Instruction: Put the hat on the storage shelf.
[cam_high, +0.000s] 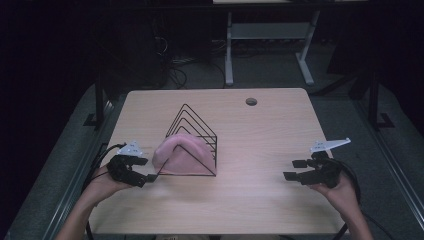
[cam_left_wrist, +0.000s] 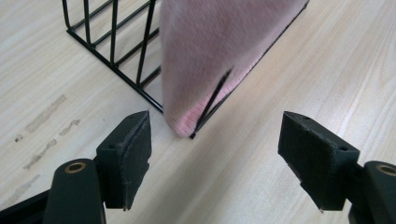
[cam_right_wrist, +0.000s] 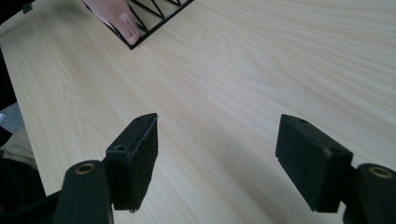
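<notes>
With both grippers (cam_high: 150, 178) (cam_high: 295, 170) spread and empty, I'm eyeing the soft, light cloth (cam_left_wrist: 219, 51) in the rack (cam_high: 192, 127), aiming for its corner nearest the desk's (cam_high: 260, 200) left edge.

High view overhead facing forward, both gripper views low over table (cam_high: 260, 195), sharing wire rack (cam_high: 192, 142)

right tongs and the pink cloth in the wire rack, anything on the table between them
Nothing: between the right tongs and the pink cloth in the wire rack lies only bare table, as the high view and the right gripper view show.
</notes>
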